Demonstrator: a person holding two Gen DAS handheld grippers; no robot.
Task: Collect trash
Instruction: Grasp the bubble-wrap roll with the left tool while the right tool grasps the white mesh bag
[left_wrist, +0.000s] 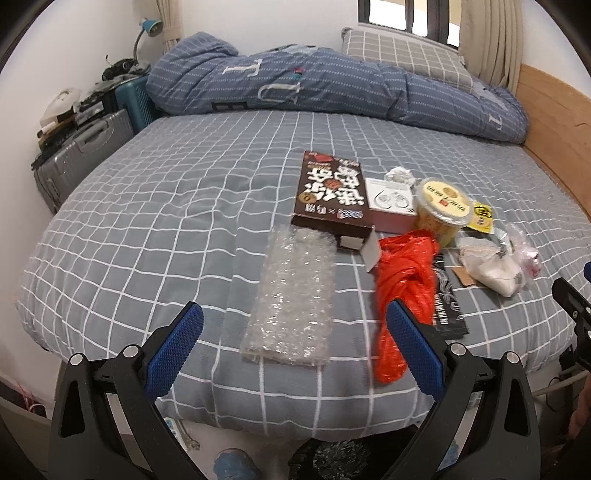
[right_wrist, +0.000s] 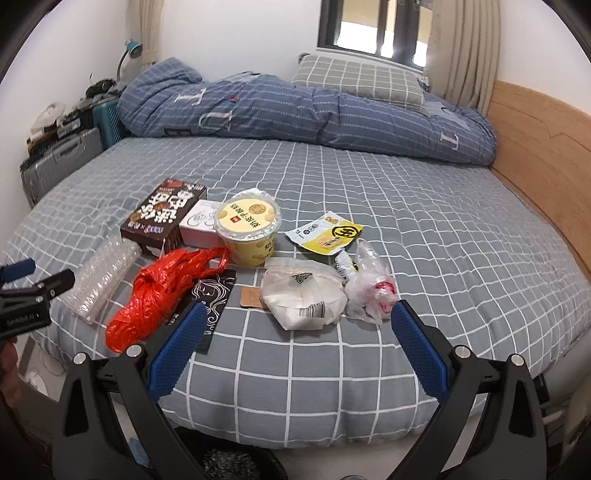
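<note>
Left tongs (left_wrist: 293, 330): blue-padded fingers spread wide apart, holding nothing, touching nothing; they hang over the near edge of the bed (left_wrist: 147, 206). Seen between the fingers lies a strip of bubble wrap (left_wrist: 291, 295); the right finger overlaps a crumpled red plastic bag (left_wrist: 402, 280) in view, contact not evident.

Right tongs (right_wrist: 299, 326): fingers likewise wide apart and empty, above the same bed edge. Between them in view sits a white crumpled wrapper (right_wrist: 303, 295) with a barcode, and just beside the right finger a clear plastic bag (right_wrist: 369, 291) with red print.

Trash, all on the grey checked bedsheet, clustered near the front edge:
- dark brown box (left_wrist: 330, 192), flap open, touching the bubble wrap's far end
- small white box (left_wrist: 389, 203), beside the brown box
- yellow lidded cup (right_wrist: 249, 229), upright
- yellow-and-white sachet (right_wrist: 325, 234), flat, right of the cup
- black printed packet (right_wrist: 212, 299), partly under the red bag
- small tan card (right_wrist: 251, 297), beside the white wrapper

Background: folded blue quilt (left_wrist: 332, 88) and a pillow (left_wrist: 402, 55) at the far side.
</note>
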